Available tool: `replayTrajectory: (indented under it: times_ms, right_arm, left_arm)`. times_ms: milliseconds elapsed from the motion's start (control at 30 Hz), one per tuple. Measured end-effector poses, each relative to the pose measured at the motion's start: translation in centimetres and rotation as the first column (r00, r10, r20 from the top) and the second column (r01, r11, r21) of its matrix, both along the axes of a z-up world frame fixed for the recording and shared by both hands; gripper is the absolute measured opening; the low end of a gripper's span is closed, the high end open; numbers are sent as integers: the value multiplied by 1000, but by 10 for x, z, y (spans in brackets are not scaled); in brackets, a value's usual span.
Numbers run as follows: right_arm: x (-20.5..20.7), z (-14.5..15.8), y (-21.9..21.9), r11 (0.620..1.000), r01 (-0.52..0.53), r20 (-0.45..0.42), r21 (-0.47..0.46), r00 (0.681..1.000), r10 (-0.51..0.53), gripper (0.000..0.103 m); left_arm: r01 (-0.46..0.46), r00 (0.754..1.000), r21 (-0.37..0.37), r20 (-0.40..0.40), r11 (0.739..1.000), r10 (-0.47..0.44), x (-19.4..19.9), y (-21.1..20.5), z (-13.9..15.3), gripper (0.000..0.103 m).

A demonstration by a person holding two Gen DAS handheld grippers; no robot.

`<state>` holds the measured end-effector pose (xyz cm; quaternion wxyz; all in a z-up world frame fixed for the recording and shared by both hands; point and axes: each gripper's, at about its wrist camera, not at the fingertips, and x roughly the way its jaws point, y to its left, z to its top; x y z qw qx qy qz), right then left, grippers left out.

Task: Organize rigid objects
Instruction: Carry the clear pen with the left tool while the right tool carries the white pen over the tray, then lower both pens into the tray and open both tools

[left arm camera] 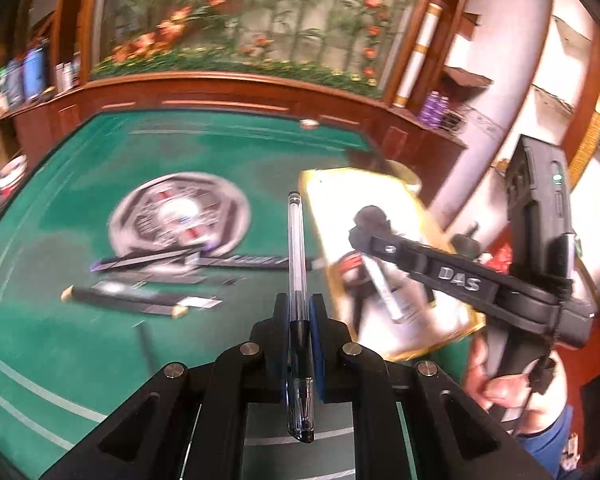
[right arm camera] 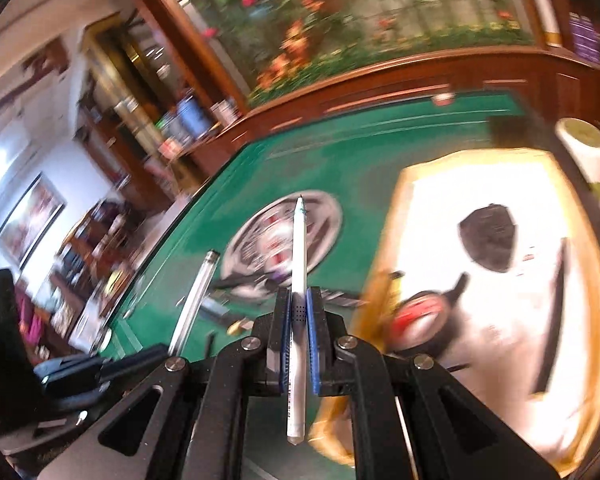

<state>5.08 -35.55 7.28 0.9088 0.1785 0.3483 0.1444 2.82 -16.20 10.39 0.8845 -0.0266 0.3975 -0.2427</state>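
The left gripper clenches a clear pen, the right gripper a white pen. Each pen runs lengthwise between its jaws. The gold-rimmed tray fills the right of the right wrist view, nearer the right gripper.

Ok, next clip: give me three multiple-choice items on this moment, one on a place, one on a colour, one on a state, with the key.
1. Where does the gold-rimmed tray lie on the green table, seen from the left wrist camera?
A. right of the round silver disc
B. left of the disc
C. on top of the disc

2. What colour is the pen in the right gripper?
A. red
B. white
C. black

3. How does the left gripper stand?
A. open and empty
B. open over a pen
C. shut on a clear pen

Key: 1 A, the tray sits right of the disc. 2 B, a white barrel runs between the blue pads. 3 C, the jaws pinch the clear barrel near its black grip.
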Motion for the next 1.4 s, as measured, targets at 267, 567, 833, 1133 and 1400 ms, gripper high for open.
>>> replayTrajectory:
  times_ms: [267,567,833,1133,1400]
  right_arm:
    - [12,-18,-78,965,260,-61,-26,963,-262,7]
    - [26,-42,-90,947,309,-155,-85,935,-319,7]
    - [27,-48,-80,938,311,-159,-156,929,-334,8]
    - [14,-29,-76,925,351,-53,-144,931,-361,10]
    - [-12,7,-44,909,370,222,-189,918,-328,38]
  left_arm:
    - [121,988,-44,-90,992,-125,39,-93,-24,9]
    - [187,968,-57,-160,981,-194,42,-116,-68,9]
    - [215,968,-55,-123,975,-220,33,-109,-71,9]
    - [185,982,-99,-28,978,-189,27,-96,-52,35]
    - [126,990,-69,77,990,-121,12,-76,-38,37]
